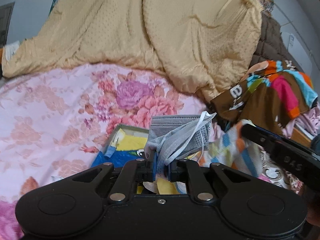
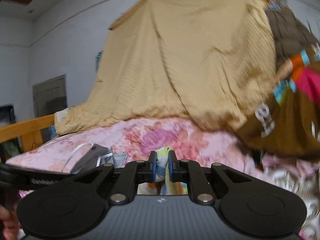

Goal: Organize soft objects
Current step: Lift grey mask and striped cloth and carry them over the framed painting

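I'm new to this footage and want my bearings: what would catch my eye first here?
The big tan quilt draped high at the back dominates both views, above the pink floral bedspread. Up close, the left gripper is shut on a grey face mask over an open box, while the right gripper pinches a striped pastel cloth. A brown multicoloured shirt lies at the right.
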Tool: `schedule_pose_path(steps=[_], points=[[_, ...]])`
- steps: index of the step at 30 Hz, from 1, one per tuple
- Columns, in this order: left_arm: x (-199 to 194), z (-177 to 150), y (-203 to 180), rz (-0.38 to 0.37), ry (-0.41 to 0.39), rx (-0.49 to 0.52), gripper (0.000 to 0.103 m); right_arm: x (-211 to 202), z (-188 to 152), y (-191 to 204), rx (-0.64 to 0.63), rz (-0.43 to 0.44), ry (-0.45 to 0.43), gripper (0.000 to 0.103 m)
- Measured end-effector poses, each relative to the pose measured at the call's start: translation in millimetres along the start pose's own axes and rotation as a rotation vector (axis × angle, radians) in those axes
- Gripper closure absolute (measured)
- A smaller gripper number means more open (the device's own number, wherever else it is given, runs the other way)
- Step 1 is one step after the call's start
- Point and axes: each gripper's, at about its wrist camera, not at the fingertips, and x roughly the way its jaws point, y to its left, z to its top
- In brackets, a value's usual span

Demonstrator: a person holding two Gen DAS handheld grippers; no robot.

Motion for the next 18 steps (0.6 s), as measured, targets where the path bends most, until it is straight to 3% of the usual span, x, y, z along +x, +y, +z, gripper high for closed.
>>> schedule_pose_path(steps=[7, 14, 18], points=[[44.4, -15.4, 3.3, 0.029, 0.076, -0.057, 0.092, 16.9, -14.9, -28.3, 0.075, -0.044, 0.052, 0.090], [74.3, -28.7, 10.7, 0.050, 0.153, -0.077, 0.091, 45.6, -35.8, -35.3, 0.081, -0.079, 0.198, 0.088], [86.7, -33.2, 13.4, 0.051, 0.185, -0.098, 0.089, 54.4, -43.9, -32.7, 0.077, -0.070, 0.234, 0.082]])
